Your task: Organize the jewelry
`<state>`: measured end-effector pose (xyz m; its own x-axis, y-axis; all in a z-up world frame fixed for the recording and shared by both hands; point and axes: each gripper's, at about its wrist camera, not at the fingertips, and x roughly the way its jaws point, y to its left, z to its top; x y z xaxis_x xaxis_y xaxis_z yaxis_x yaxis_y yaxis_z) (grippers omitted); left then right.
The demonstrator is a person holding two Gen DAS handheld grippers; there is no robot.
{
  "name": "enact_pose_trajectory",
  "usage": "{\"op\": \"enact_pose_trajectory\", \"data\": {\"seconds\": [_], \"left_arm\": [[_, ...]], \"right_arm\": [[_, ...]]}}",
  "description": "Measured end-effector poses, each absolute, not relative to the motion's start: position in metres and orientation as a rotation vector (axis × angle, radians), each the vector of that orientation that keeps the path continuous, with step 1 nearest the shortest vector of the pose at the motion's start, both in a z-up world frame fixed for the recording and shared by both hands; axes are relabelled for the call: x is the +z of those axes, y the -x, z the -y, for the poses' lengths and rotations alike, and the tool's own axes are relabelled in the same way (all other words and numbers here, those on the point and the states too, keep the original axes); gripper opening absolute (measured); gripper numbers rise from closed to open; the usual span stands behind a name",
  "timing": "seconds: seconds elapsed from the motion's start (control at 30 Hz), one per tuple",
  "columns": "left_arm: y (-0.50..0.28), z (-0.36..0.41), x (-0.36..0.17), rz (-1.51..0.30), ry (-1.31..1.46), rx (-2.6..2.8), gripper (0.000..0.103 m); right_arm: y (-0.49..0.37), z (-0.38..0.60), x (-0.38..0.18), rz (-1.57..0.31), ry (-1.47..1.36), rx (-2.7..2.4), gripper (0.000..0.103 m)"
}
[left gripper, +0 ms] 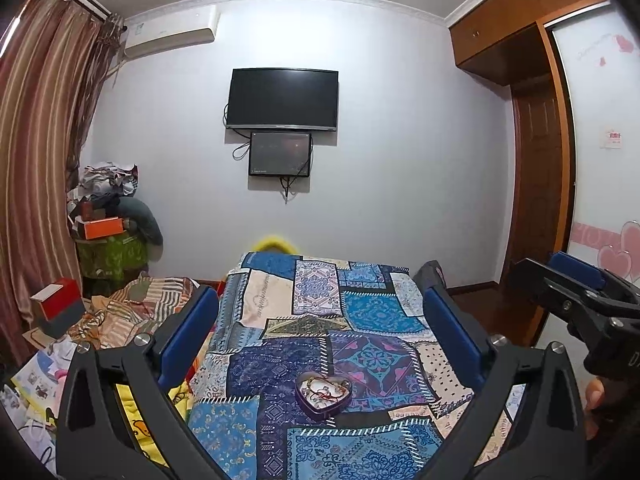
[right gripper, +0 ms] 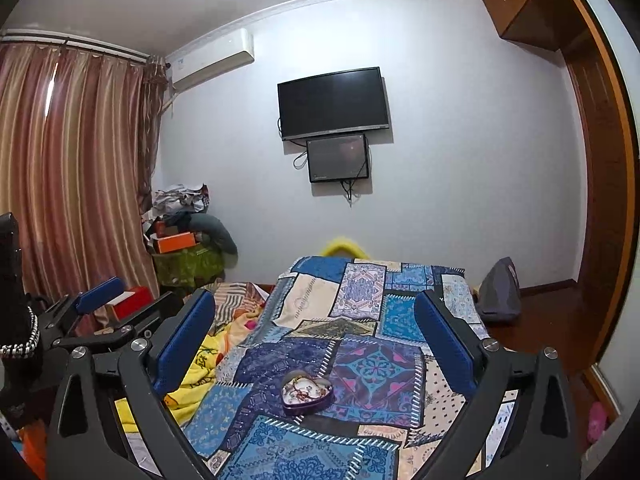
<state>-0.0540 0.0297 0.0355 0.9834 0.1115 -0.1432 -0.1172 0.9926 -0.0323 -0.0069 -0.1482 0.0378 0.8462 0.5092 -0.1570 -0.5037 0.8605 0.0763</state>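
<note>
A heart-shaped purple tin [left gripper: 323, 395] holding tangled jewelry sits on the blue patchwork cloth [left gripper: 360, 312] over a table. It also shows in the right wrist view [right gripper: 306, 393]. My left gripper [left gripper: 320, 320] is open and empty, held above and before the tin. My right gripper [right gripper: 316, 324] is open and empty too, level with the left. The right gripper shows at the right edge of the left wrist view [left gripper: 580, 300]. The left gripper shows at the left of the right wrist view [right gripper: 104, 312].
A yellow cloth [right gripper: 200, 372] and striped bedding [left gripper: 132, 312] lie left of the table. A red box [left gripper: 56, 300] and a heap of boxes and clothes [left gripper: 108, 224] stand by the curtain. A grey bag [right gripper: 500, 292] sits on the floor at the right. A TV [left gripper: 283, 98] hangs on the far wall.
</note>
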Motion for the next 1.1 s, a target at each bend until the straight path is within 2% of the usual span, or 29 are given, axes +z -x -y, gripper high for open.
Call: {"op": "enact_pose_trajectory", "data": {"seconds": [1.1], "left_arm": [[0.0506, -0.0363, 0.0321, -0.156, 0.056, 0.144, 0.103]], "right_arm": [[0.0067, 0.1464, 0.0393, -0.209, -0.006, 0.524, 0.099]]}}
